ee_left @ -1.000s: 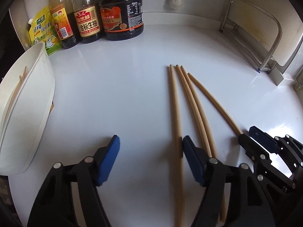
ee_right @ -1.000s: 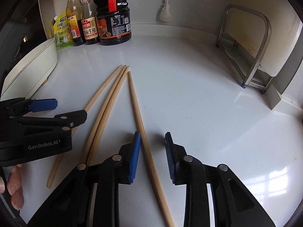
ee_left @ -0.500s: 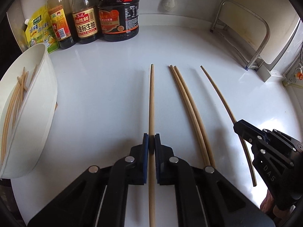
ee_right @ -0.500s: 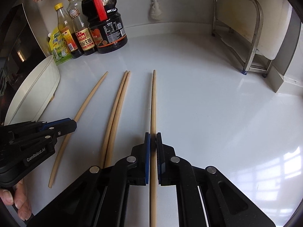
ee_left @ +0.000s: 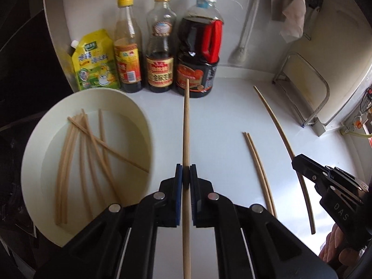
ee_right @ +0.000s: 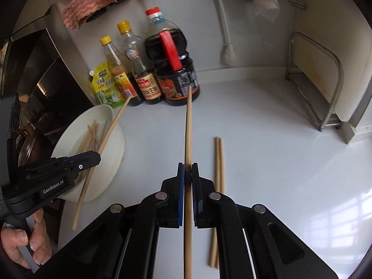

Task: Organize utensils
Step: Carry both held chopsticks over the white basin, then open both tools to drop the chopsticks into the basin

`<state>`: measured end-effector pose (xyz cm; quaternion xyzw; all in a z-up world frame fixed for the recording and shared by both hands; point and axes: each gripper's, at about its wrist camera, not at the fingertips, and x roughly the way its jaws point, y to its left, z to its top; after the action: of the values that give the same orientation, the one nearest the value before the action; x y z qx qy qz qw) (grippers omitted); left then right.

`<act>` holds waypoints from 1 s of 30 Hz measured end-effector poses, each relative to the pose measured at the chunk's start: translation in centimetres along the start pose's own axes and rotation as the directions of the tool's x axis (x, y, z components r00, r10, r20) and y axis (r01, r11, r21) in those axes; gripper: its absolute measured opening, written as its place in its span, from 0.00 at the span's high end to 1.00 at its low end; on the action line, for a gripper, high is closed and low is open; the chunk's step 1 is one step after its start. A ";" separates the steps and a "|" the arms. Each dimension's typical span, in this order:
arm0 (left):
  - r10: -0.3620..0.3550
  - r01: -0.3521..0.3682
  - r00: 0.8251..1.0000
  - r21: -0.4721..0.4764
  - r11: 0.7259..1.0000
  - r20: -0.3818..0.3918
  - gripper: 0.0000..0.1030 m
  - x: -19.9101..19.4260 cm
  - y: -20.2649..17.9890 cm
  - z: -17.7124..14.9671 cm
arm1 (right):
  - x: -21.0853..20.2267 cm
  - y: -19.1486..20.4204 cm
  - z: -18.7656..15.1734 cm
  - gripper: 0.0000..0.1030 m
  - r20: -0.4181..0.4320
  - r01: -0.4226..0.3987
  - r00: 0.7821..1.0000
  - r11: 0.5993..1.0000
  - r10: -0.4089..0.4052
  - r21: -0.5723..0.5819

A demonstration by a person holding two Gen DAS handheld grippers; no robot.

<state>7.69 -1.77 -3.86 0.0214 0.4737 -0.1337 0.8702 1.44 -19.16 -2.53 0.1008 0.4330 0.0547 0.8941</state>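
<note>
My left gripper (ee_left: 185, 174) is shut on one wooden chopstick (ee_left: 186, 125), held off the white counter and pointing at the bottles. To its left stands a white oval bowl (ee_left: 32, 153) with several chopsticks (ee_left: 93, 148) inside. My right gripper (ee_right: 187, 169) is shut on another chopstick (ee_right: 188, 127), also raised. In the right wrist view the left gripper (ee_right: 93, 158) carries its chopstick (ee_right: 109, 132) over the bowl (ee_right: 114, 162). Two chopsticks (ee_left: 258, 172) lie side by side on the counter between the grippers, the pair (ee_right: 218, 186) just right of my right fingers.
Three sauce bottles (ee_left: 160, 46) and a yellow pouch (ee_left: 93, 65) stand at the back wall. A metal rack (ee_left: 309, 97) stands at the back right. A brush (ee_left: 241, 46) hangs on the wall. A dark stove area (ee_right: 46, 81) borders the left. A hand (ee_right: 23, 244) grips the left handle.
Both grippers shut on a chopstick each, then lifted them off the counter. The views rose and swung left, so the bowl's inside now shows. Two chopsticks stayed on the counter.
</note>
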 end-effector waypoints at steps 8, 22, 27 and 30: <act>0.106 -0.105 0.994 -0.085 0.991 0.009 0.93 -2.0 10.2 1.4 | 4.8 10.3 3.2 0.94 -0.033 -0.124 0.992 0.989 0.122 -0.075; 0.135 -0.141 0.990 -0.158 0.977 -0.043 0.93 0.8 19.0 0.9 | 13.5 21.1 4.3 0.94 -0.178 -0.171 0.974 0.972 0.142 -0.159; 0.133 -0.139 0.990 -0.162 0.977 -0.049 0.93 1.6 19.5 0.9 | 14.7 21.2 4.2 0.94 -0.201 -0.150 0.973 0.976 0.116 -0.158; 0.129 -0.136 0.990 -0.167 0.976 -0.051 0.92 1.8 19.8 0.9 | 14.8 21.0 4.3 0.94 -0.209 -0.153 0.971 0.975 0.118 -0.160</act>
<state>14.35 16.76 -6.59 -0.0189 0.4982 -0.0338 0.8662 13.75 3.51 -6.48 0.0451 0.5054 0.1633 0.8461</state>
